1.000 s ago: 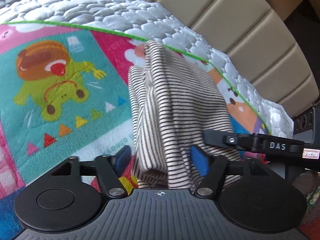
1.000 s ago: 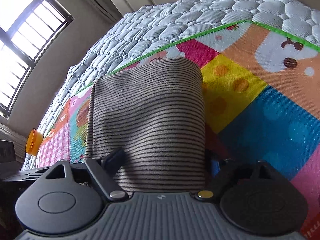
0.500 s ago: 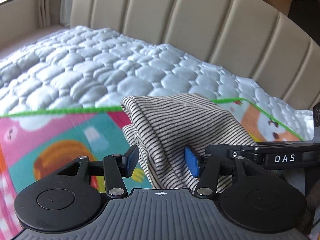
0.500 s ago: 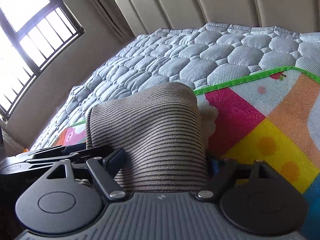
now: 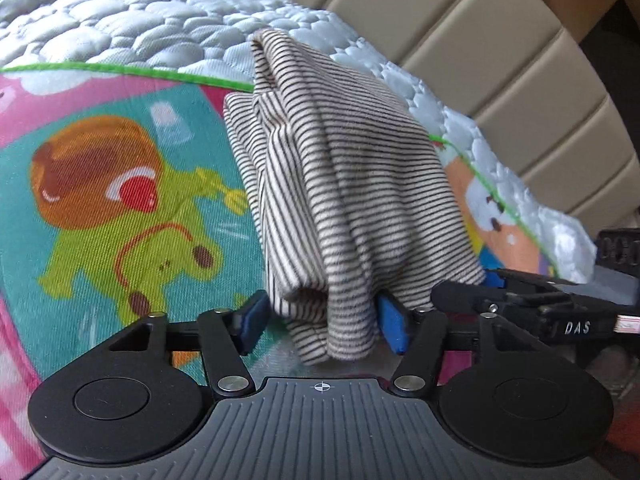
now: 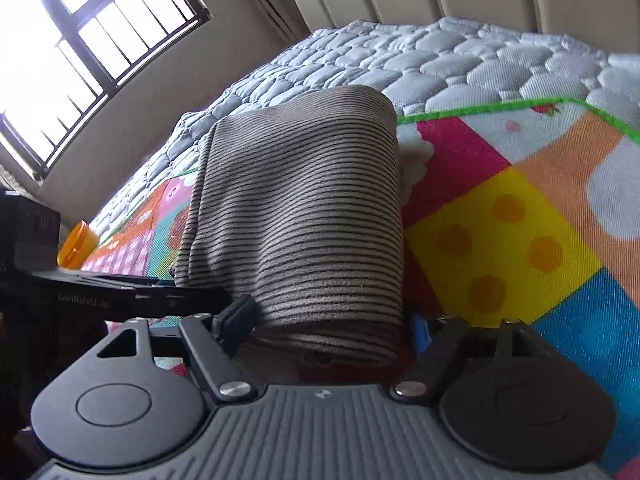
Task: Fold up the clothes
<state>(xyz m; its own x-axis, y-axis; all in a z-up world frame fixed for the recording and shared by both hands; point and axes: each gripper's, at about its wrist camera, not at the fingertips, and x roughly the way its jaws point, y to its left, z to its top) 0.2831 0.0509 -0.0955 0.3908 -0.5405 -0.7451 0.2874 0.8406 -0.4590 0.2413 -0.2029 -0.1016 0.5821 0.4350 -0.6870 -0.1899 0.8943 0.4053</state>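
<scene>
A folded cream garment with thin black stripes [image 5: 344, 184] lies on a colourful cartoon play mat [image 5: 112, 184] spread over the bed. Its near end sits between the blue pads of my left gripper [image 5: 324, 314], whose jaws stand apart around the bunched cloth. In the right wrist view the same garment [image 6: 304, 216] fills the gap of my right gripper [image 6: 328, 326], whose jaws also stand wide around the folded edge. The right gripper shows at the right edge of the left wrist view [image 5: 532, 304]. The two grippers hold the garment side by side.
A pale quilted mattress [image 5: 132, 20] lies beyond the mat's green edge. A beige padded headboard [image 5: 500, 60] stands behind it. A barred window [image 6: 80, 64] is at the left. An orange object [image 6: 76, 244] sits at the mat's far left.
Both views dipped back down towards the mat after tilting up half a second ago. The garment stays between both pairs of jaws and hangs longer in front of the left gripper.
</scene>
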